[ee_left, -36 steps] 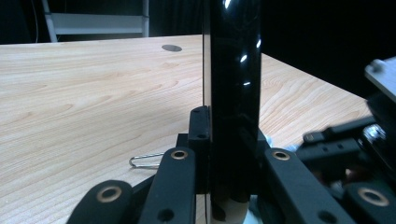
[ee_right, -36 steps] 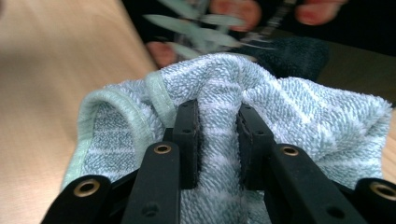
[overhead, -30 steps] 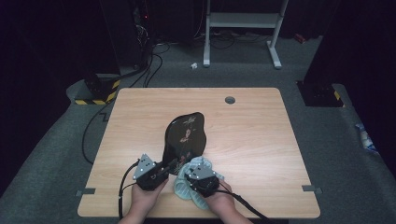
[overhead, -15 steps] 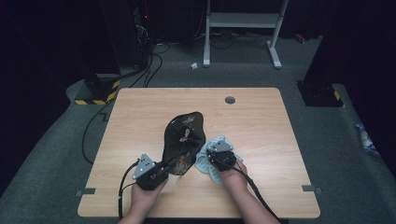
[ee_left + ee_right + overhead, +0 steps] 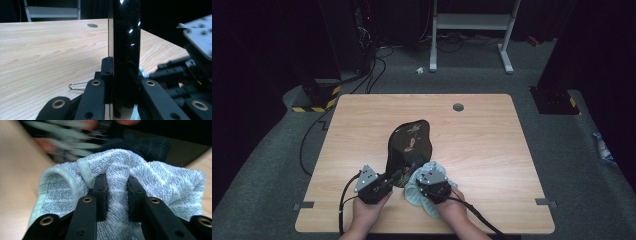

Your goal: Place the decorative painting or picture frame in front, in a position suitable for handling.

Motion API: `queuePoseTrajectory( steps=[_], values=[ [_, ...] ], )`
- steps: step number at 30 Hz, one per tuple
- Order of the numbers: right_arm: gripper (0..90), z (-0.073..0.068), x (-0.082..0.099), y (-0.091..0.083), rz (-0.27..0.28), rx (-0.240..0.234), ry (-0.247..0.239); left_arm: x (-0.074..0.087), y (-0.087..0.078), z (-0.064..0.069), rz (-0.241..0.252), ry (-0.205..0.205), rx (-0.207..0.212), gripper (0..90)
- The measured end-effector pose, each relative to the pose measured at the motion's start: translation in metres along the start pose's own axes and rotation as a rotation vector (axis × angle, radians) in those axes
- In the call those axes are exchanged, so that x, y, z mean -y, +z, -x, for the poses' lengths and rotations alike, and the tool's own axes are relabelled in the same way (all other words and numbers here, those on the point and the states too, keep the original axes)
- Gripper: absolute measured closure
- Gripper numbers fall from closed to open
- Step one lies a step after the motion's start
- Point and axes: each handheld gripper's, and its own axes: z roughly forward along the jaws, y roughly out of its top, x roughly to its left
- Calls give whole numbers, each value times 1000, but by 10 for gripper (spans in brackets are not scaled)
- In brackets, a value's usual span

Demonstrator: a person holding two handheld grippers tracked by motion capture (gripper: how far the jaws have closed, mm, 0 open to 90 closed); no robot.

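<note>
- While the wooden table (image 5: pixel 362 120) is bearing everything, the left gripper (image 5: pixel 384 182), sitting at its near edge in the high view, is clamping the lower edge of a glossy black lacquered tray (image 5: pixel 409 145) between its jaws.
- The tray is standing on edge near the table's middle, its dark decorated face leaning toward the far side; in the left gripper view it is rising upright as a shiny black slab (image 5: pixel 126 50).
- A small wire clip (image 5: pixel 77 85) is lying on the wood just left of those jaws.
- The right gripper (image 5: pixel 428 176) is pinching a fold of a pale green terry cloth (image 5: pixel 160 180) in narrow jaws, pressing it against the tray's near right side.
</note>
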Motion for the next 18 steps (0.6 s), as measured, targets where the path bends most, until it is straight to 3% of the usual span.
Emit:
queuePoseTrajectory(
  steps=[3,8,14,18],
  values=[
    [721,-9,0,-2,8,-21,-13,0,0,0,0,-1,-1,801],
    [719,-8,0,-4,12,-23,-1,-1,0,1,-7,-12,-3,798],
    [718,-7,0,-4,7,-14,-5,-4,-6,2,7,2,25,665],
    [718,-6,0,-2,5,-8,-8,-4,-14,3,17,11,28,635]
  ],
)
